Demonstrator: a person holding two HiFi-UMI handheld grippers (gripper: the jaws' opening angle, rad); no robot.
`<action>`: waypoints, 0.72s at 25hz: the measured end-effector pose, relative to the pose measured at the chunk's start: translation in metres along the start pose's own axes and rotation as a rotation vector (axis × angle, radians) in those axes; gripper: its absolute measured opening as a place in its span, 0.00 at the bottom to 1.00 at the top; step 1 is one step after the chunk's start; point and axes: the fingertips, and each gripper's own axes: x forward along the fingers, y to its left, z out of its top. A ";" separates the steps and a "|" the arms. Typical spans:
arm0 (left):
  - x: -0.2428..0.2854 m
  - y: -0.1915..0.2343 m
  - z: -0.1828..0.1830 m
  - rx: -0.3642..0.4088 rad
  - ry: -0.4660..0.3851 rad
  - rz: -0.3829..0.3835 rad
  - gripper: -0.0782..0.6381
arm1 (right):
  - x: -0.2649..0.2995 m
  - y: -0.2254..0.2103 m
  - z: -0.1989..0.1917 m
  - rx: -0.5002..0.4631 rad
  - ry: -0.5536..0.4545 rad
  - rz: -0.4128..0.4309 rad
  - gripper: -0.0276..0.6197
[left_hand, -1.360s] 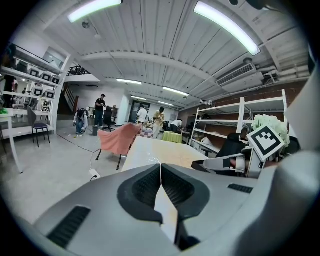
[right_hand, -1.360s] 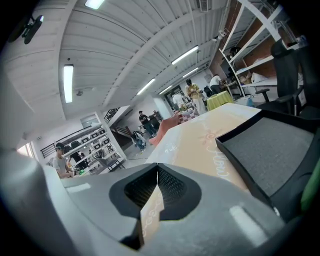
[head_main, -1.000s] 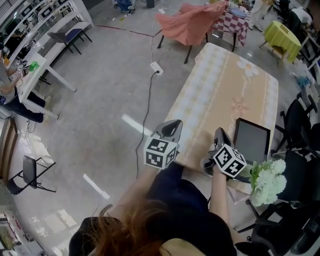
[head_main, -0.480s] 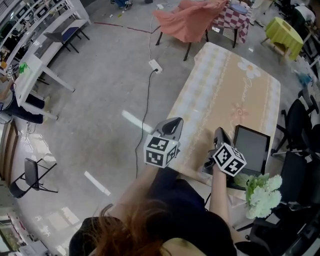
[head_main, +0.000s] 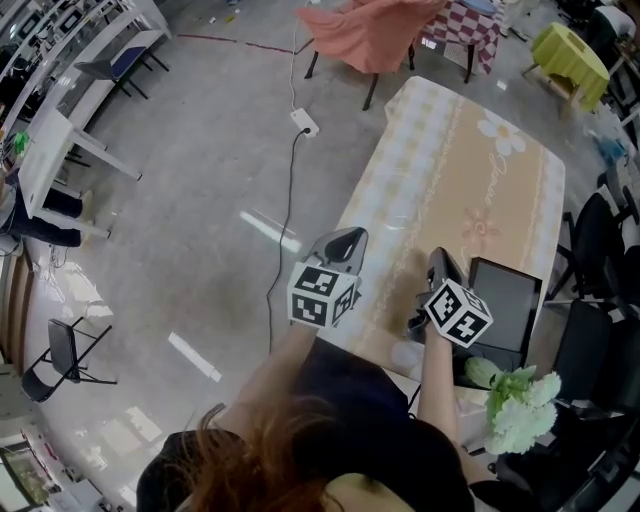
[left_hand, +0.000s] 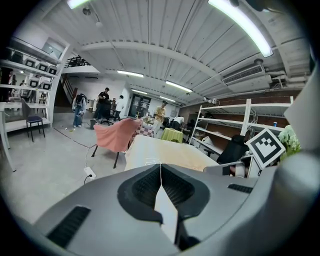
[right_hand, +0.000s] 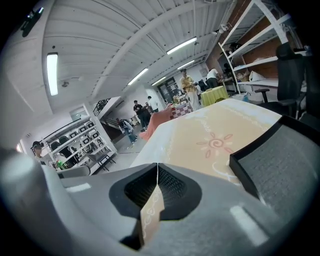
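Black-lined jaws were pressed together on both grippers, nothing held. The left gripper hung over the table's near left edge. The right gripper sat just left of the black tray by the near right corner. Versus 1.4 s back, the tray had shifted rightward in the right gripper view, baring more beige cloth. White flowers lay off the tray's near edge.

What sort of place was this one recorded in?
Probably a big open workshop or lab hall: bare concrete floor, metal storage shelves, ceiling strip lights, and a cloth-covered table.
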 end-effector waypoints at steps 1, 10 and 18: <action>0.003 0.002 0.001 -0.002 0.002 -0.001 0.13 | 0.003 0.000 0.001 -0.001 0.002 -0.001 0.05; 0.024 0.016 0.000 -0.019 0.025 -0.005 0.13 | 0.023 -0.007 0.007 -0.010 0.026 -0.018 0.05; 0.043 0.023 -0.006 -0.030 0.052 -0.003 0.13 | 0.040 -0.013 0.010 -0.012 0.063 -0.024 0.07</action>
